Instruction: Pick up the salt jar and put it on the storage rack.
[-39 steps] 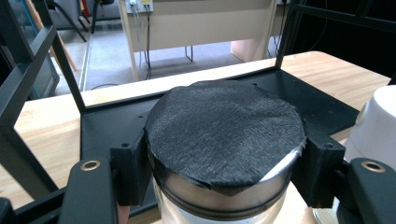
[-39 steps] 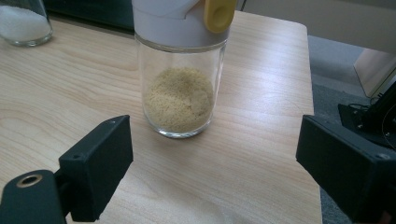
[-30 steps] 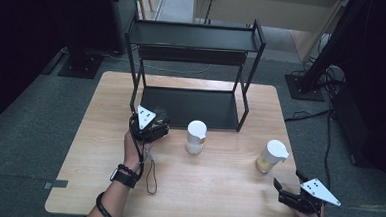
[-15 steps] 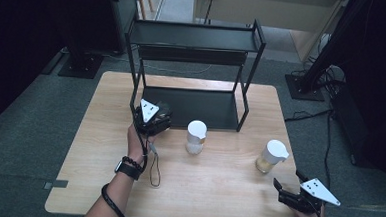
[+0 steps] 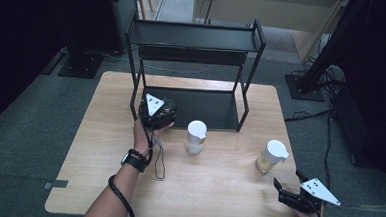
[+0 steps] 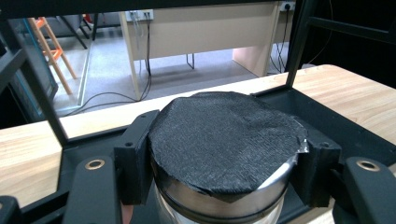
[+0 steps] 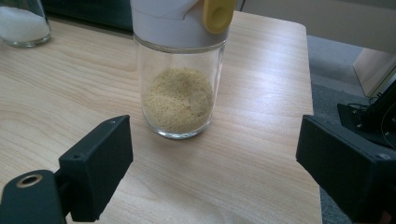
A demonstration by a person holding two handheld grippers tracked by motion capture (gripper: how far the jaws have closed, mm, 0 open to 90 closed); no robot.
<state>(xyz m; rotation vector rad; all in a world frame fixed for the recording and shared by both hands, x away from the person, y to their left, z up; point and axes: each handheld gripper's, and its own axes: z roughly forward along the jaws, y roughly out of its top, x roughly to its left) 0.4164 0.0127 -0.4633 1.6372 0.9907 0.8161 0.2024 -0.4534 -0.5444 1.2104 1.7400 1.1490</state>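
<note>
Since a second before, the left gripper [image 5: 157, 110] had gone forward from the open wood toward the black rack [image 5: 194, 38], carrying its jar [image 6: 223, 154] along. Its jaws pinched that jar from both sides, just under the lid. The jar stood straight up, its long way running top to bottom, right at the front edge of the rack's bottom shelf [image 6: 336, 126]. It was round, with a shiny metal band and see-through glass below. Rough black tape covered its flat top. What was inside could not be seen.

On the pale wooden surface [image 5: 217, 190] stood two more glass jars, both upright. The middle jar [image 5: 196, 137] had a white cap and white grains in it. The right jar [image 7: 180, 70] had a white cap with a yellow button and held yellow crumbs in its bottom half.

The right gripper [image 7: 210, 163] sat near the front right corner, jaws spread wide and holding nothing, pointing at the yellow-crumb jar.
</note>
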